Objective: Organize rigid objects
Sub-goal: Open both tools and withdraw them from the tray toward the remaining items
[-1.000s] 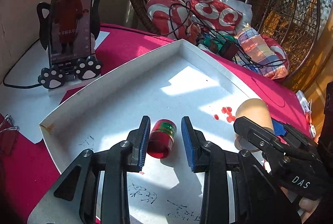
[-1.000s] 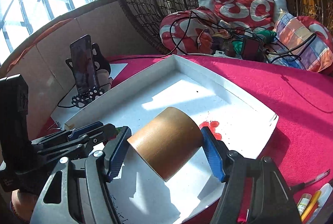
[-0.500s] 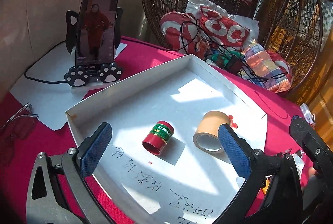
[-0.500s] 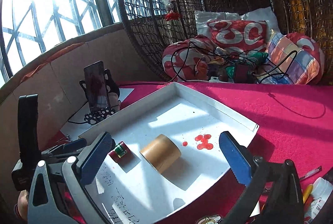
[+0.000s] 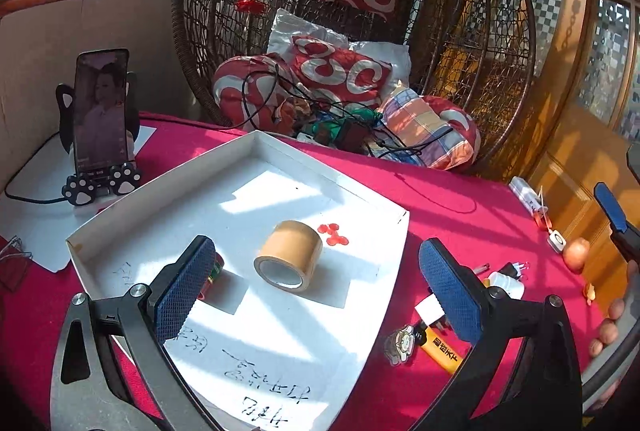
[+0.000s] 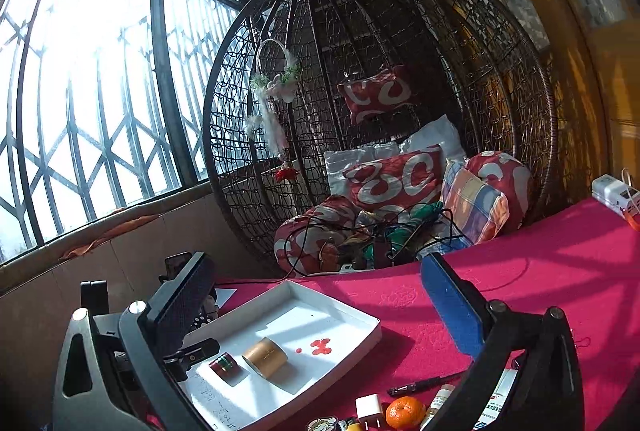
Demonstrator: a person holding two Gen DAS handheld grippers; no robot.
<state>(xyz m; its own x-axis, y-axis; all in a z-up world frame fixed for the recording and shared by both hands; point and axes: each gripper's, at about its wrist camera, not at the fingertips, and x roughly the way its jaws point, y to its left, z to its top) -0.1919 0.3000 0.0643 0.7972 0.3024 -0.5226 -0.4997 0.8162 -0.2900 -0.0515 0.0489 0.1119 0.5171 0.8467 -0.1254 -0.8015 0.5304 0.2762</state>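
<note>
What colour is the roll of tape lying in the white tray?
The roll of tape is tan brown, with a pale inner ring. The left wrist view shows it best.

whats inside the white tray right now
A brown tape roll on its side, a small red jar beside it, and red dots. The left tool hides part of the jar.

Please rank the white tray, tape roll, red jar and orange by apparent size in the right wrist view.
1. white tray
2. tape roll
3. orange and red jar: look alike, and the orange sits nearer the camera, so unranked.

home sunroom | wicker egg chair [image 6: 380, 111] | cushions [image 6: 394, 179] | barred window [image 6: 80, 91]
</note>
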